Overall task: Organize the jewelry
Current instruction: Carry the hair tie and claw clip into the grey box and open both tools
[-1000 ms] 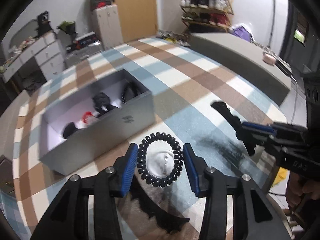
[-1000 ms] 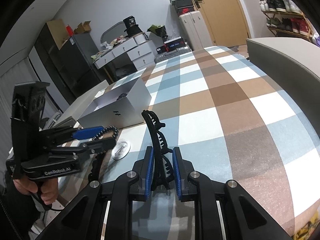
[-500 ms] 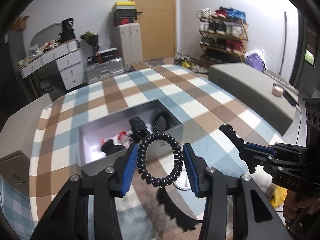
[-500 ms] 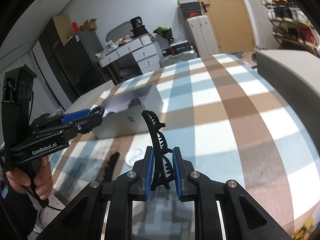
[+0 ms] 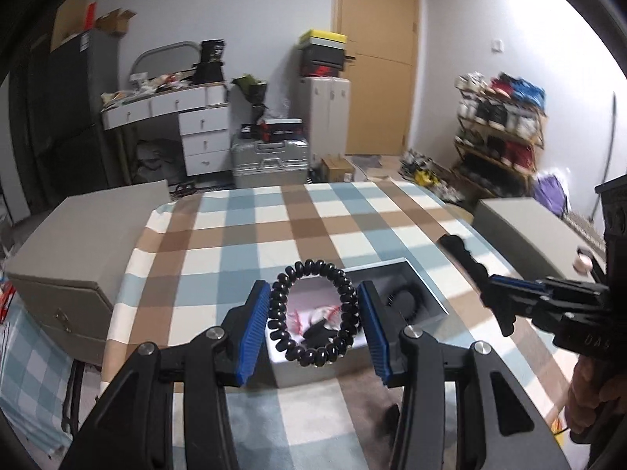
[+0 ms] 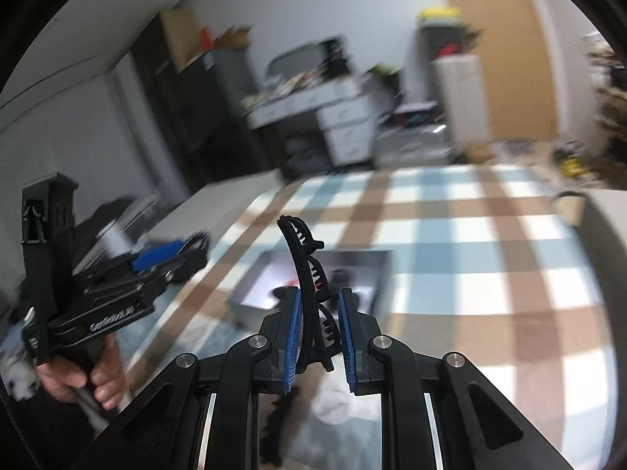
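Note:
A black beaded bracelet (image 5: 313, 313) hangs between the blue pads of my left gripper (image 5: 313, 329), which is shut on it above the open grey box (image 5: 309, 374). Dark items and something red and white lie inside the box. My right gripper (image 6: 319, 325) is shut on a black toothed hair clip (image 6: 303, 266) that sticks up from its pads, just short of the box (image 6: 382, 274). In the left wrist view the right gripper (image 5: 497, 293) and the hair clip (image 5: 466, 258) come in from the right. The left gripper (image 6: 184, 250) shows at the left of the blurred right wrist view.
The box sits on a plaid tablecloth (image 5: 274, 231). A white round piece (image 6: 333, 399) and a black toothed piece (image 6: 274, 423) lie on the cloth below my right gripper. Grey padded blocks flank the table at the left (image 5: 78, 235) and right (image 5: 529, 227).
Both grippers have risen and swung toward the box, still holding the bracelet and the clip. The box now lies directly under the bracelet, and the white piece has dropped below the left view.

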Demonstrator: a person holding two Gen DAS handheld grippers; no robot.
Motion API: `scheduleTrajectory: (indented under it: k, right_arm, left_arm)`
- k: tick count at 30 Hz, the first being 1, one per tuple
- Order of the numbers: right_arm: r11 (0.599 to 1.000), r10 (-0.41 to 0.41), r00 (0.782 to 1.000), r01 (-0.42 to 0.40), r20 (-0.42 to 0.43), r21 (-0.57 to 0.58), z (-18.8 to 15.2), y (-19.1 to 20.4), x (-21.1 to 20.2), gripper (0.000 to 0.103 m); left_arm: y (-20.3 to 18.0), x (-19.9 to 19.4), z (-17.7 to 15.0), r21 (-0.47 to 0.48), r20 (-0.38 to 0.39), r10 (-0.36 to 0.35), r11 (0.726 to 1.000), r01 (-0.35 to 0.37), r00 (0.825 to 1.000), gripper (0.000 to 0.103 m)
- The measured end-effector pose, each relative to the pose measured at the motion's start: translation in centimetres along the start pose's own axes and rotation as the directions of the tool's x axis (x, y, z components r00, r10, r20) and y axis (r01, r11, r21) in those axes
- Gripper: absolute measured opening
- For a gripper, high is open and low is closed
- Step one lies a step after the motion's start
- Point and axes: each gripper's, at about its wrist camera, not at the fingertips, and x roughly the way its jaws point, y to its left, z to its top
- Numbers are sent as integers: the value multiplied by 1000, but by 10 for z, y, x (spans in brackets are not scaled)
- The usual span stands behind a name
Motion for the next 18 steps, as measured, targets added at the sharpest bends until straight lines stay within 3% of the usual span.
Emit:
scheduleTrajectory:
  k: [6,12,18]
  right_arm:
    - [998,53,998,-54,-20,-29,17,9,31,18]
    - [992,110,993,-112,-29,-62,20,9,55,18]
    - [994,95,992,-99,-88,-37,12,-6,84,18]
  left_arm:
    - [17,13,2,-66,-9,12,998,-13,1000,40]
    - [22,34,1,-105,-43,-54,993,49,998,40]
    - [28,52,-1,-145,-78,-99,986,87,992,40]
